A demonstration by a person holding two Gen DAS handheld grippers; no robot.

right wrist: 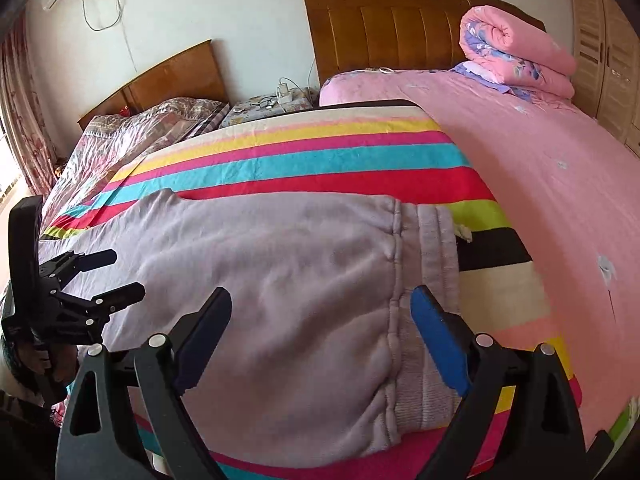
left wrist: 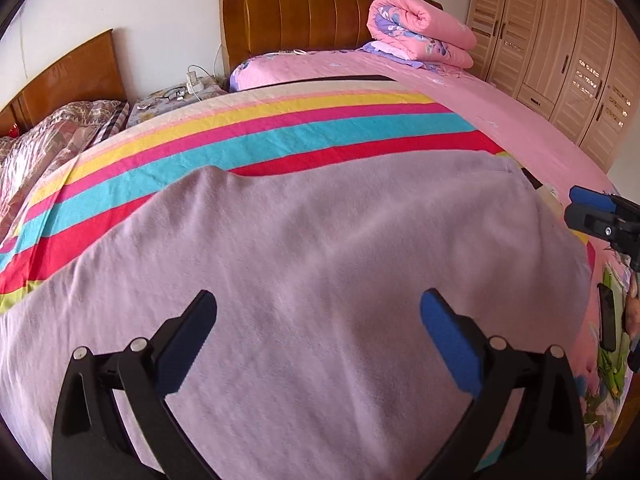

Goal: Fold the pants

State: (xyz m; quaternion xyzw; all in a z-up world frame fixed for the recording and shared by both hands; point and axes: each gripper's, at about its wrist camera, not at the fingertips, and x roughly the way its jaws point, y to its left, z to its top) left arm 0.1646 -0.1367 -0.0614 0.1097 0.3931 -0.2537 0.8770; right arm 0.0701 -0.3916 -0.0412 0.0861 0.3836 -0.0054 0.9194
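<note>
Pants [right wrist: 288, 280] of soft lilac fleece lie spread flat on a striped blanket [right wrist: 320, 156], which covers the near part of a bed. Their ribbed waistband [right wrist: 432, 304] sits at the right end, and the legs run off to the left.

Nearest the right wrist camera, the right gripper [right wrist: 322, 334] hangs just above the pants, close to the waistband. Its jaws stand wide apart with nothing between them; one blue pad sits over the ribbing, the other over the smooth fabric.

The left gripper [left wrist: 318, 334] hovers over the leg portion of the pants [left wrist: 304, 264], also spread wide and holding nothing. From the right wrist view it appears at the far left edge [right wrist: 100, 276], with its fingers apart.

Beyond the pants, the blanket shows bands of red, turquoise, magenta, yellow and cream. Past it stretches a pink bedsheet [right wrist: 540, 168]. A rolled pink floral quilt [right wrist: 516, 52] rests near the wooden headboard [right wrist: 384, 28]. To the left stands a second bed [right wrist: 132, 136], and a pale wardrobe [left wrist: 560, 48] fills the far right.
</note>
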